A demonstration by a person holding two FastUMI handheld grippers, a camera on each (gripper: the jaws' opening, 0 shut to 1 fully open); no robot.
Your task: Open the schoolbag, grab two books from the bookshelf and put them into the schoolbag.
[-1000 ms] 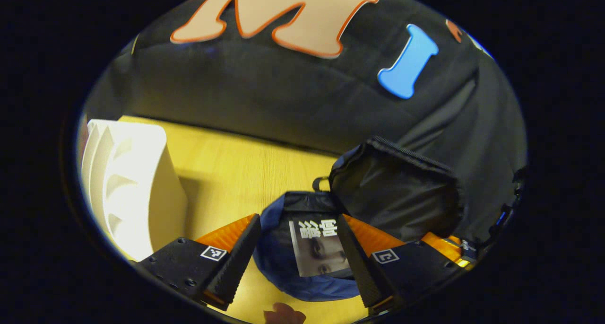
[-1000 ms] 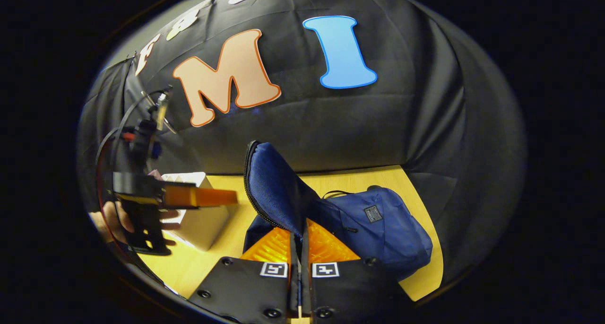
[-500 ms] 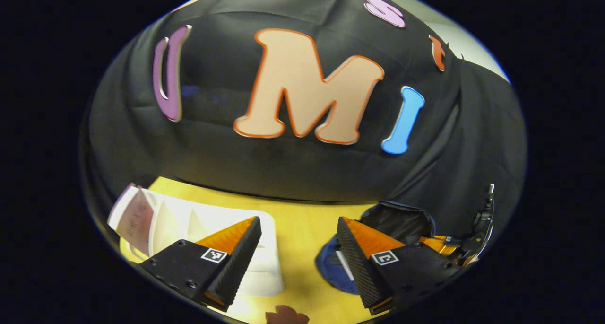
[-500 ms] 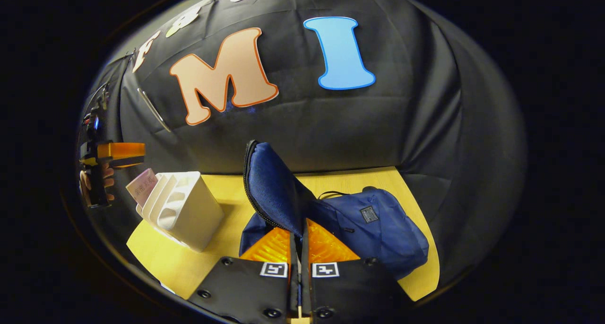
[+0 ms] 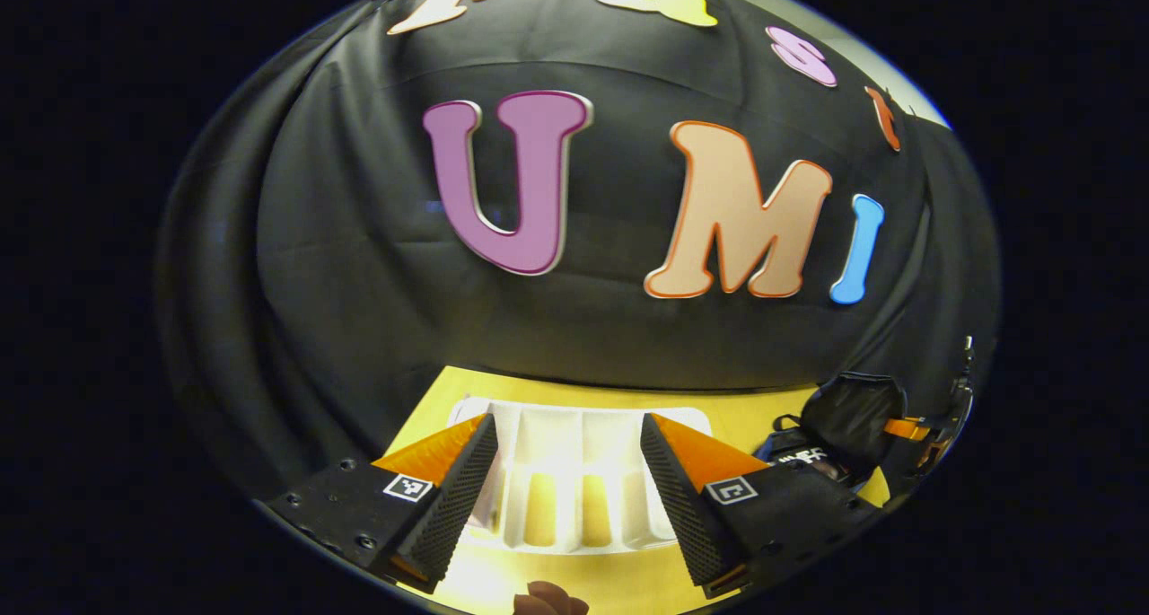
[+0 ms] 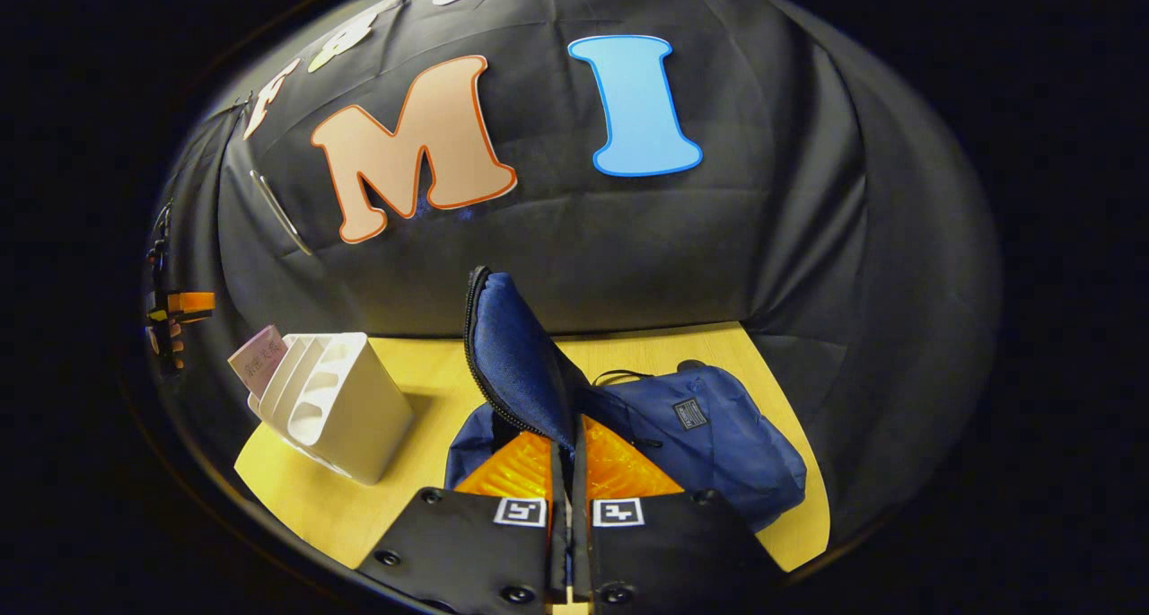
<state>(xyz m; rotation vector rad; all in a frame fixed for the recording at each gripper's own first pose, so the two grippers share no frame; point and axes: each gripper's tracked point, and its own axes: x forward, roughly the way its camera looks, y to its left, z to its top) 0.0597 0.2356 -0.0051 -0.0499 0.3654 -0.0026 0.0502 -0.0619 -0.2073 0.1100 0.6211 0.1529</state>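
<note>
The blue schoolbag (image 6: pixel 709 435) lies on the yellow table (image 6: pixel 305 498), and its zipped flap (image 6: pixel 512 355) is held upright. My right gripper (image 6: pixel 567 435) is shut on that flap's lower edge. To the left stands the white bookshelf (image 6: pixel 337 408) with a pink book (image 6: pixel 258 359) in its far slot. In the left gripper view my left gripper (image 5: pixel 567 422) is open and empty, facing the bookshelf (image 5: pixel 574 480), which lies between and beyond its fingers. The bag's dark opening (image 5: pixel 848 413) is at the far right there. The left gripper (image 6: pixel 175 314) appears small at the left edge of the right gripper view.
The black booth wall rises directly behind the table's far edge. The table's right end lies just beyond the bag, and its front left corner (image 6: pixel 247 458) is near the bookshelf. Bare tabletop separates the bookshelf and the bag.
My left gripper, open throughout, has swung left from over the bag, where a book lay inside, to face the bookshelf. My right gripper has kept the flap raised.
</note>
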